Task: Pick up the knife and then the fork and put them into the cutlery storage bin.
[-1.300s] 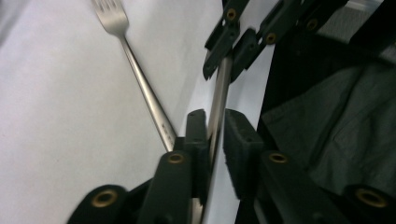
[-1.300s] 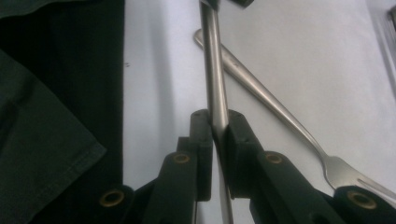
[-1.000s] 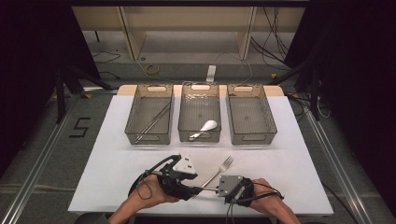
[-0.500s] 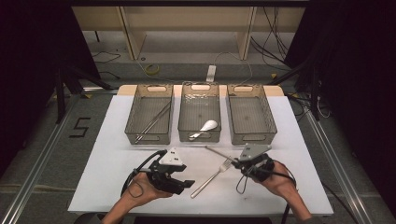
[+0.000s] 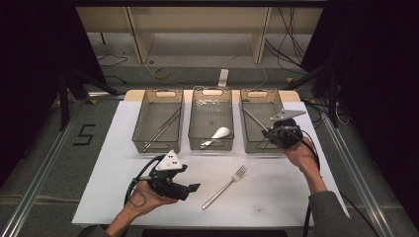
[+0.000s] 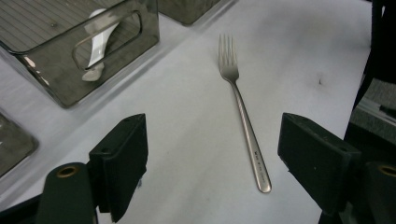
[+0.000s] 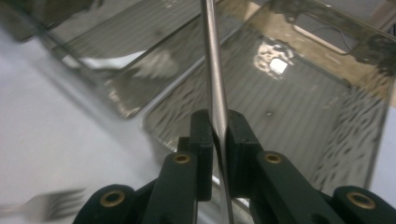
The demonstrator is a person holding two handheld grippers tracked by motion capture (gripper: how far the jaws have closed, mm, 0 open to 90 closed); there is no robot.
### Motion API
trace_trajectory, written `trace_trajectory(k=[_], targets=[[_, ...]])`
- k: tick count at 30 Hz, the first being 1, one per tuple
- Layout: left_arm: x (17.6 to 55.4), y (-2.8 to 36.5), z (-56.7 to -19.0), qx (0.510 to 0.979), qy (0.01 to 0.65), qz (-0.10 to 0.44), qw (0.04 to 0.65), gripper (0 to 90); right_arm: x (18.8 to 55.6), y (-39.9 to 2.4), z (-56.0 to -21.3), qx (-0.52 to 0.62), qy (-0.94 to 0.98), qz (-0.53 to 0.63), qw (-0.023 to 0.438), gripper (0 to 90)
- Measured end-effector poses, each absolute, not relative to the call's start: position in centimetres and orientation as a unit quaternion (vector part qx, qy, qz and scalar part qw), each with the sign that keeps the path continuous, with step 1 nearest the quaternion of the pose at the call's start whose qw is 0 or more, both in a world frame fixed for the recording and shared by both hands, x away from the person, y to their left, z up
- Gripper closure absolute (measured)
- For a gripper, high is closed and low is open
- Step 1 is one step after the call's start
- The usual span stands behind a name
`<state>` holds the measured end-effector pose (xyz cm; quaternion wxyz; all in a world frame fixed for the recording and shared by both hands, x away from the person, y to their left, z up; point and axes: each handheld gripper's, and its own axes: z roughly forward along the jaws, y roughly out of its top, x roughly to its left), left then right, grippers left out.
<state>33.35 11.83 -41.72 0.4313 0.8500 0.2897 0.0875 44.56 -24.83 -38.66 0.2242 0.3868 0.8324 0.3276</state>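
One thin metal stick (image 7: 212,70) is pinched tight between the two black jaws of my right gripper (image 7: 215,135). It is flat, shiny and hard, and I cannot tell what kind of table tool it is. I hold it near one end so the long part pokes out over the right bin (image 5: 249,143). Seen from above, that bin is at about 1 o'clock from the middle of the table. I think I hold it there so it can drop inside.

The bin is see-through grey plastic with a ridged floor.

A silver fork (image 6: 243,116) lies flat on the white table cover (image 5: 296,197) at about 6 o'clock, prongs pointing away from me. My left gripper (image 6: 212,140) waits at 7 o'clock. Its jaws have just been opening and stand wide apart. The fork lies between them but nothing touches it.

The middle bin (image 5: 195,128), at 12 o'clock, keeps a smooth white spoon (image 5: 217,134). The left bin (image 5: 141,128), at 11 o'clock, keeps long thin sticks (image 5: 163,129). Each kind seems to get its own bin.
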Motion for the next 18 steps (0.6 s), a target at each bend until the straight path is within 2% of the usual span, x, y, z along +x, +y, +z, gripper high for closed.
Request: trace_trajectory(k=[8,18], targets=[[33.3,12.9,-41.7,0.841,0.298,0.090,0.442,22.2,49.6,-25.5,-38.5,0.442,0.808,0.323,0.218,83.9],[33.0,13.2,-41.6,0.833,0.299,0.089,0.457,21.4,53.0,-24.6,-38.7,0.475,0.798,0.306,0.210,83.9]])
